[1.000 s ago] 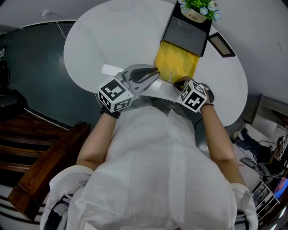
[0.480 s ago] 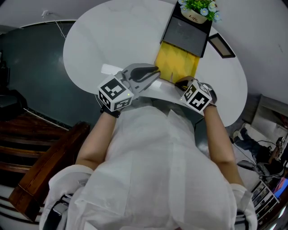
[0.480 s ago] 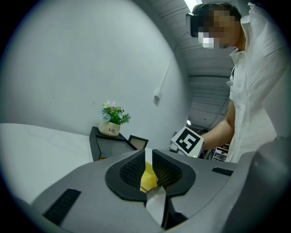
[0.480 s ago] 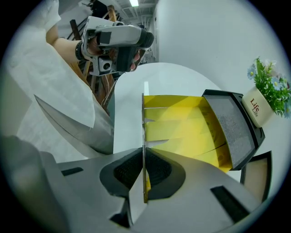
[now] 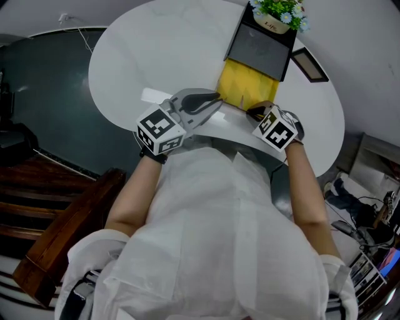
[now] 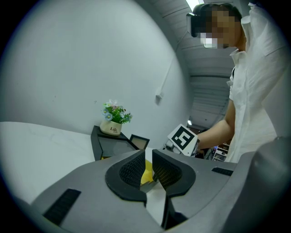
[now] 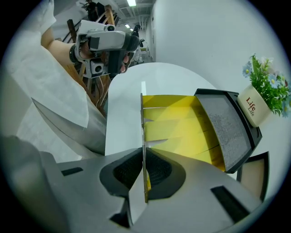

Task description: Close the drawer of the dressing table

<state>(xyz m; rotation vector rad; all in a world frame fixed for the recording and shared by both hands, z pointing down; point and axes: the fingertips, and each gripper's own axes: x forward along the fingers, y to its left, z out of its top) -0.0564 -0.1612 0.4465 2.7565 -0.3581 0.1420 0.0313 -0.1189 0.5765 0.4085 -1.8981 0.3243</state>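
A black dressing box (image 5: 259, 47) stands on the white oval table (image 5: 156, 56), and its yellow drawer (image 5: 247, 87) is pulled out toward me. My right gripper (image 5: 255, 114) points steeply down. In the right gripper view the right gripper (image 7: 144, 164) is shut on the thin front panel (image 7: 142, 118) of the yellow drawer (image 7: 182, 127), which has dividers inside. My left gripper (image 5: 215, 100) hovers level beside the drawer's left corner. The left gripper (image 6: 148, 157) has a narrow gap between its pads and holds nothing.
A potted flower (image 5: 275, 12) sits on top of the black box. A small picture frame (image 5: 307, 62) lies to its right. A white strip (image 5: 153, 97) lies on the table left of my left gripper. My body stands against the table's near edge.
My right gripper has shifted slightly toward the black box with the drawer front in its grip. A little less of the yellow drawer shows. The left gripper has not moved.
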